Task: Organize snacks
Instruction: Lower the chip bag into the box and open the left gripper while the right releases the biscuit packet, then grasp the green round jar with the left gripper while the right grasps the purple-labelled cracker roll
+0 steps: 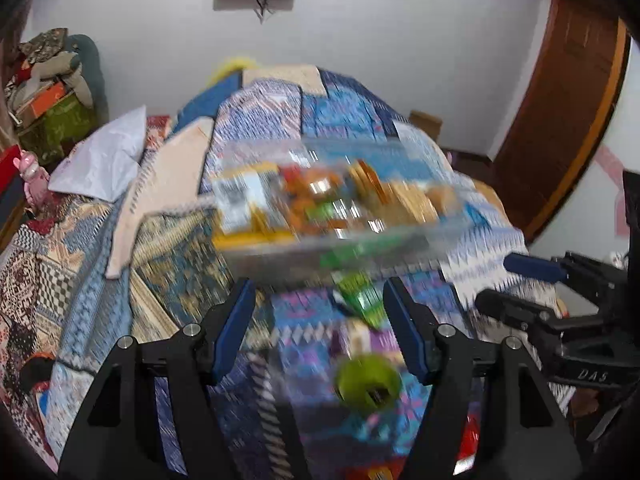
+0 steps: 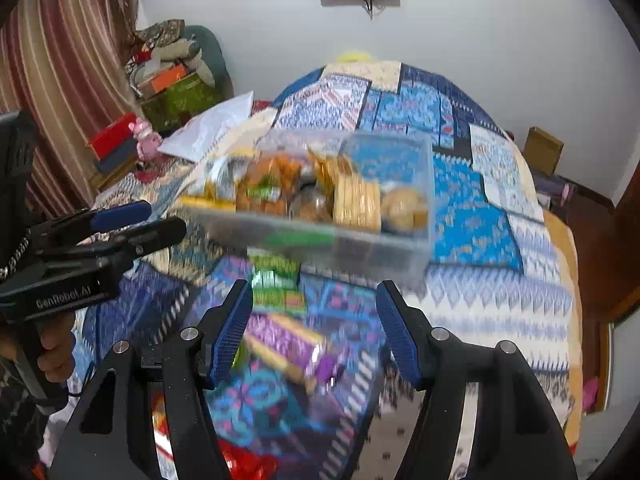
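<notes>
Both my left tongs (image 1: 318, 316) and right tongs (image 2: 314, 316) gape empty; box (image 2: 320, 204) ahead mostly filled, packets (image 2: 288, 344) below remain.

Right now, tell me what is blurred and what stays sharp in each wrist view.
Left wrist view: the clear snack box and patterned bedspread smear with motion blur, while the left hand-held gripper stays crisp; fisheye bends the door frame. Right wrist view: the same box and the purple packet are smeared; the right hand-held gripper is sharp.
</notes>
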Demonstrator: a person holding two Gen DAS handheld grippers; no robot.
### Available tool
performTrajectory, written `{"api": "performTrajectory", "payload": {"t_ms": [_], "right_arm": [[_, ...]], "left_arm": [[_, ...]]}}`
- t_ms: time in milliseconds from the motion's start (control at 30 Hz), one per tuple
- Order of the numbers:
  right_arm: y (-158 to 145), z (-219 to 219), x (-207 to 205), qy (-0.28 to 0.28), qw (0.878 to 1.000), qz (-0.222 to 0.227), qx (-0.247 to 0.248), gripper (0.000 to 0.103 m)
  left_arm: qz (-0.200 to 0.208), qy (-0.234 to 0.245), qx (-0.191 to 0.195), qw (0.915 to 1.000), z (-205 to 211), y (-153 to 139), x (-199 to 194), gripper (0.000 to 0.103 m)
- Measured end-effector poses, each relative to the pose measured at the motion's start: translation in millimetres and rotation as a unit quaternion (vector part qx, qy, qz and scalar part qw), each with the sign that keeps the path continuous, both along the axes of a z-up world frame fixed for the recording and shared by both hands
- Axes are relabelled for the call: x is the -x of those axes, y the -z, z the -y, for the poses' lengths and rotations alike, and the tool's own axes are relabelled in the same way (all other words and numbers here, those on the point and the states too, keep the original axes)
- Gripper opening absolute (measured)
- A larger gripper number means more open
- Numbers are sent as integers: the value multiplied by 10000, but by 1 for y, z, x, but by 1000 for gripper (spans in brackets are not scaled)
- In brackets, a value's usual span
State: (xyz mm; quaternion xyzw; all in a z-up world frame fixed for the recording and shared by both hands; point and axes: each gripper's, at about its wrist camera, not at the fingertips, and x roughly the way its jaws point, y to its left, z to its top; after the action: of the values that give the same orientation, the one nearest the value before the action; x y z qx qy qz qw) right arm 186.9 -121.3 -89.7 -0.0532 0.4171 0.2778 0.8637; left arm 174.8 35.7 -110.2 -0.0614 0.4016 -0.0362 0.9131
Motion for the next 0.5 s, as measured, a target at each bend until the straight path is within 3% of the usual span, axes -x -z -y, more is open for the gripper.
{"api": "performTrajectory", "payload": {"t_ms": [300, 367, 500], "right_arm": [[24, 15, 21, 13, 9994, -310, 152, 61], [30, 14, 20, -14, 9990, -417, 145, 61], [40, 3, 14, -100, 9982, -581, 84, 61]], "left_arm": [[-505, 434, -47, 9978, 35, 44, 14, 65], [-627, 527, -8, 9966, 38, 54, 15, 46], [-578, 550, 88, 9968, 32, 59, 21, 44]]}}
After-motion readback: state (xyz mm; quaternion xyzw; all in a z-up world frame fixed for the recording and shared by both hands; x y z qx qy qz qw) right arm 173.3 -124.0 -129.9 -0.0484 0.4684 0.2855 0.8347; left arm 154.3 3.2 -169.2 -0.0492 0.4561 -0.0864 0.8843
